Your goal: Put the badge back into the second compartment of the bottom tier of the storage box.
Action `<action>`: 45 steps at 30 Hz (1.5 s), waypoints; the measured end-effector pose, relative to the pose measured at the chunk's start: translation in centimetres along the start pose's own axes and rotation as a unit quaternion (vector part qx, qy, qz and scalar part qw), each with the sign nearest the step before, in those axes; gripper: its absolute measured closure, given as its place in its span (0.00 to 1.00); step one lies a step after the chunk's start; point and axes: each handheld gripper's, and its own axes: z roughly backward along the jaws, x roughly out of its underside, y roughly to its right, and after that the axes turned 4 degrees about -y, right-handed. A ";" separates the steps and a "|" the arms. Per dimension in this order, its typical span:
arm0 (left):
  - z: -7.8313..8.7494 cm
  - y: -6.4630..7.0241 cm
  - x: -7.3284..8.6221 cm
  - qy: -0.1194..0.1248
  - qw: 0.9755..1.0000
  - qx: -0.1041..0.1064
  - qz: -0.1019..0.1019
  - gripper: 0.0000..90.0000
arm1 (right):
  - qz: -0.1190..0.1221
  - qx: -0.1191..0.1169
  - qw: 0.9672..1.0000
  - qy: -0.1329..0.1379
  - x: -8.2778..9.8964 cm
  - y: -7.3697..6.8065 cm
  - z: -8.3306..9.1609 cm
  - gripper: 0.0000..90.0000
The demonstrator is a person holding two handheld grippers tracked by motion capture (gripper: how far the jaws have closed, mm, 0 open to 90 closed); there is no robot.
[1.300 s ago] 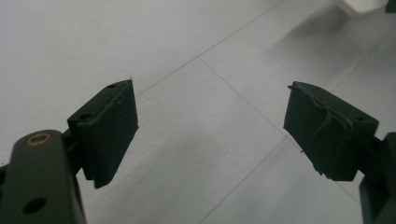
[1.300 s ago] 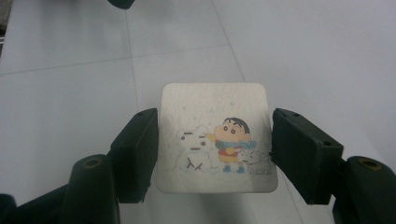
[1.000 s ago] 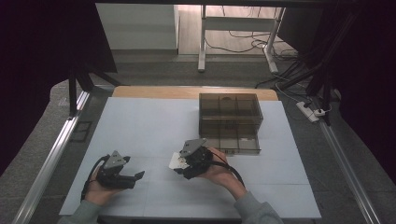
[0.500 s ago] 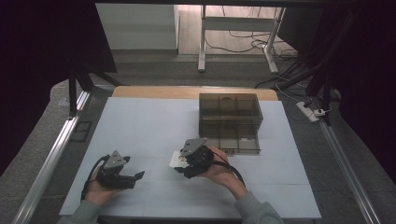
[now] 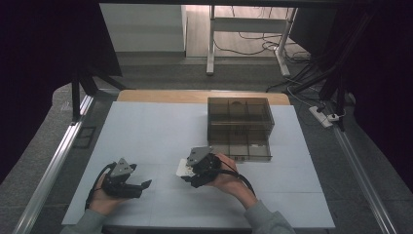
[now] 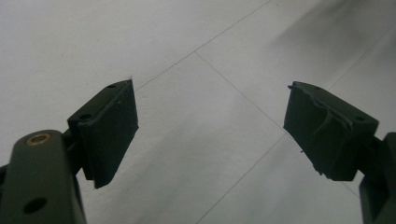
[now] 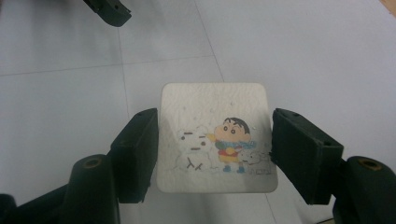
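White, square and printed with a cartoon child beside a snowman, the card (image 7: 215,137) lies flat on the pale tabletop (image 5: 160,126) between the right gripper's (image 7: 215,154) spread fingers (image 7: 136,154). The left gripper (image 6: 212,130), fingers spread wide, holds nothing. A smoky compartment box (image 5: 239,127) sits beyond.

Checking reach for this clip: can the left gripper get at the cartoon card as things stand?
Probably yes. The left gripper is open, with bare table between it and the card. But the right gripper already has a finger at each side edge of it.
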 end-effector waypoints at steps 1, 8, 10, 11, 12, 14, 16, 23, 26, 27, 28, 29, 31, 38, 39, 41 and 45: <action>0.0 0.0 0.0 0.000 1.000 0.000 0.000 0.19 | 0.001 0.001 1.000 -0.001 0.0 0.0 0.0 0.37; 0.0 0.0 0.0 -0.001 1.000 0.000 -0.002 0.20 | 0.002 0.005 1.000 0.002 -0.1 0.0 0.2 0.37; 0.0 0.0 0.0 -0.001 1.000 0.000 -0.002 0.20 | 0.002 0.006 1.000 0.003 -0.1 0.0 0.3 0.37; 0.0 0.0 0.0 -0.001 1.000 0.000 -0.003 0.20 | 0.002 0.005 1.000 0.003 -0.1 0.0 0.4 0.37; 0.0 0.0 0.0 -0.001 1.000 0.000 -0.003 0.20 | 0.003 0.006 1.000 0.003 -0.1 0.0 0.4 0.37; 0.0 0.0 0.0 0.000 1.000 0.000 -0.002 0.20 | 0.002 0.007 1.000 0.004 -0.1 0.0 0.5 0.37; 0.0 0.0 0.0 0.001 1.000 0.000 -0.001 0.20 | 0.000 0.008 1.000 0.005 0.0 0.2 0.6 0.37; 0.0 0.0 0.0 0.001 1.000 0.001 -0.001 0.20 | -0.007 0.017 1.000 0.005 0.3 0.7 0.9 0.37; 0.0 0.0 0.0 0.001 1.000 0.001 -0.001 0.20 | -0.011 0.022 1.000 0.006 0.5 1.0 1.1 0.37; 0.0 0.0 0.0 0.001 1.000 0.001 -0.001 0.20 | -0.014 0.024 1.000 0.007 0.6 1.2 1.3 0.37; 0.0 0.0 0.0 0.001 1.000 0.001 -0.001 0.20 | -0.014 0.024 1.000 0.007 0.6 1.2 1.3 0.37; 0.0 0.0 0.0 0.001 1.000 0.001 -0.002 0.20 | -0.016 0.027 0.999 0.007 0.7 1.4 1.4 0.37; 0.0 0.0 0.0 0.001 1.000 0.001 -0.001 0.20 | -0.018 0.029 0.999 0.007 0.8 1.4 1.5 0.37; 0.1 0.0 0.0 0.001 1.000 0.001 -0.001 0.20 | -0.023 0.035 0.999 0.002 1.2 2.0 1.6 0.37; 0.1 0.0 0.0 0.001 1.000 0.001 -0.001 0.20 | -0.023 0.036 0.999 0.001 1.3 2.1 1.7 0.37; 0.1 0.0 0.0 0.001 1.000 0.001 -0.001 0.20 | -0.027 0.040 0.999 0.001 1.5 2.3 1.9 0.37; 0.1 0.0 0.0 0.001 1.000 0.001 -0.001 0.20 | -0.032 0.044 0.999 -0.001 1.8 2.7 2.1 0.37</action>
